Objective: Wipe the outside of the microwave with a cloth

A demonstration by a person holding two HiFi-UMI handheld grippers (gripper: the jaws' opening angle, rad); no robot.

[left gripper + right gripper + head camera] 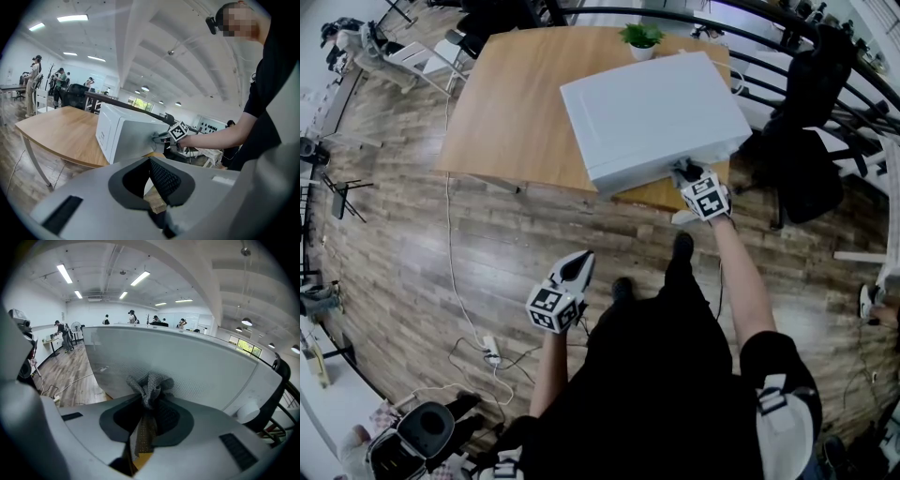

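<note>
Microwave (656, 117) front touched by cloth (149, 385) clamped in right tool (150, 405); left tool (150, 161) closed, empty.

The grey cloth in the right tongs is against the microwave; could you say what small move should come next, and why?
Probably slide the right tongs leftwards along the white box-shaped microwave, with the bunched grey cloth pressed on. The cloth touches just one spot near the face's right end, so most of that face lies to its left.
</note>
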